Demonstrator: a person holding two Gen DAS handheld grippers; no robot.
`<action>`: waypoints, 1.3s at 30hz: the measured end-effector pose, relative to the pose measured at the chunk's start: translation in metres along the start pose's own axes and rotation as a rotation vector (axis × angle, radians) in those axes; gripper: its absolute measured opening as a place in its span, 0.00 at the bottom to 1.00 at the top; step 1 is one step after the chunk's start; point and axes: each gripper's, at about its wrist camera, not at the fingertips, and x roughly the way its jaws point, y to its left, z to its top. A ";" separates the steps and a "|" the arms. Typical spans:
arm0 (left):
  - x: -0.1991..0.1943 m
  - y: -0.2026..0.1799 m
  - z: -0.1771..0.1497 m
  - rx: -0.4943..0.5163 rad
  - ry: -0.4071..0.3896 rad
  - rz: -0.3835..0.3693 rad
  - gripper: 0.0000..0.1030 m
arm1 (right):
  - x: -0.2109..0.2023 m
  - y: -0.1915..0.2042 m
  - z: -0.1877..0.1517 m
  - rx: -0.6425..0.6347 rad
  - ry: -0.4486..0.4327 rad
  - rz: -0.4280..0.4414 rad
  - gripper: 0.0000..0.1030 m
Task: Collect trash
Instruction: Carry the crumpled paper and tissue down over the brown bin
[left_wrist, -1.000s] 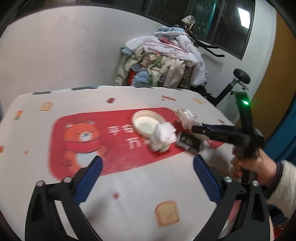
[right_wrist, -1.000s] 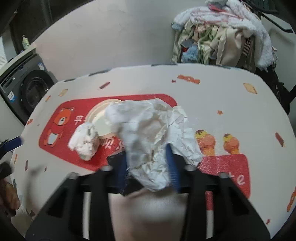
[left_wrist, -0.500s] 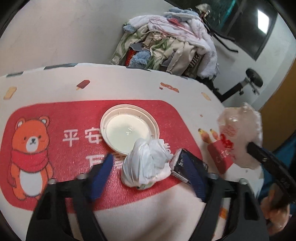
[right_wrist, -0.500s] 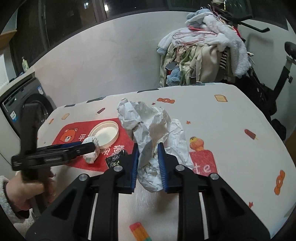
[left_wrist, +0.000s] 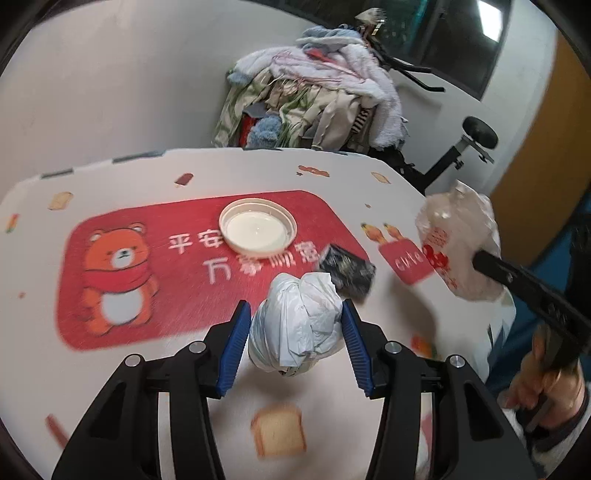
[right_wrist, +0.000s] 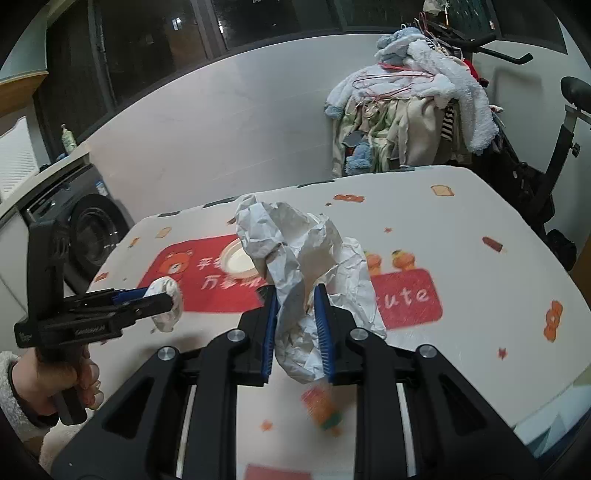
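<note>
Trouble could come from either grip, since both hands are loaded at once. The left gripper (left_wrist: 295, 332) has its blue pads pressed on the two sides of a knotted white plastic bag (left_wrist: 297, 325), jaws about half closed around it, and the bag appears raised off the table (left_wrist: 155, 387) near its front edge. That bag is soft and slick; squeezed only at its widest bulge, it could squirm out downward if the hand swings or tips (most of its bulk hangs below the pads).

The right gripper (right_wrist: 297, 328) is nearly closed on a large wad of crumpled white paper (right_wrist: 306, 266), pinching just a narrow fold near the bottom while most of the wad stands loose above and beyond the fingers. In my judgement that is the weaker hold: a quick turn could tear the fold free or let the wad unfurl and snag.

Left behind on the red bear mat are a round white lid (left_wrist: 258, 231) and a small dark wrapper (left_wrist: 347, 273), the wrapper lying just beyond the bag. A low sweep by either hand could knock them about or off the table. No bin shows in either view, so I cannot tell where the loads must travel.
</note>
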 end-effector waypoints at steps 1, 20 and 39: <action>-0.008 -0.002 -0.005 0.008 -0.004 0.001 0.48 | -0.004 0.003 -0.002 -0.001 0.001 0.004 0.23; -0.160 -0.012 -0.119 -0.063 -0.080 0.010 0.48 | -0.106 0.069 -0.081 -0.013 0.070 0.141 0.23; -0.190 -0.039 -0.174 -0.021 -0.097 -0.013 0.48 | -0.091 0.089 -0.190 0.060 0.479 0.245 0.23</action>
